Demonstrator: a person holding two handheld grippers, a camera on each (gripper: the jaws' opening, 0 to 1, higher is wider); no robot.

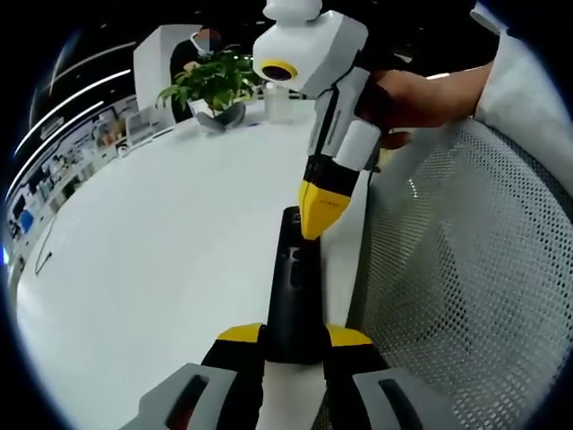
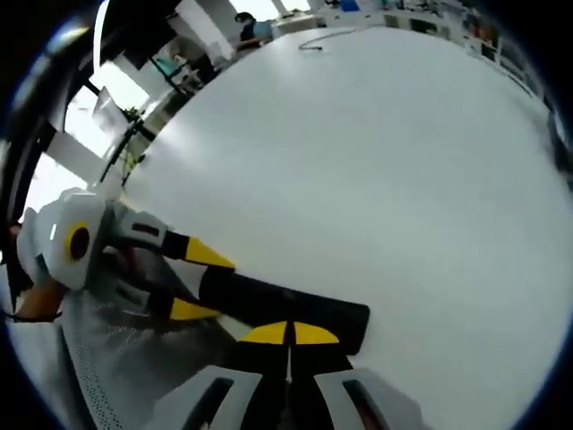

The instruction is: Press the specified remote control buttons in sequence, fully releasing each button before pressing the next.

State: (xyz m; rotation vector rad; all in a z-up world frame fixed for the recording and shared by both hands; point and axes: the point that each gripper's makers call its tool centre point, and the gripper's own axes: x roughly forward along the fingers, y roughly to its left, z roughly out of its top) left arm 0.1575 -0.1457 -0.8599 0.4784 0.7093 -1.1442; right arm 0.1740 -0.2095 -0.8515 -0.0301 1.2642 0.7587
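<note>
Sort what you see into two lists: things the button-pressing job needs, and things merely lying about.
Needed:
remote control
left gripper, holding the remote
right gripper, tip on the remote
white table

Lying about:
potted plant
mesh chair
cable

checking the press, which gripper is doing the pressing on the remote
The right gripper, jaws shut, tips down on the remote; the left gripper just clamps its near end.

Both views close, facing; share remote (image 1: 294, 296).
</note>
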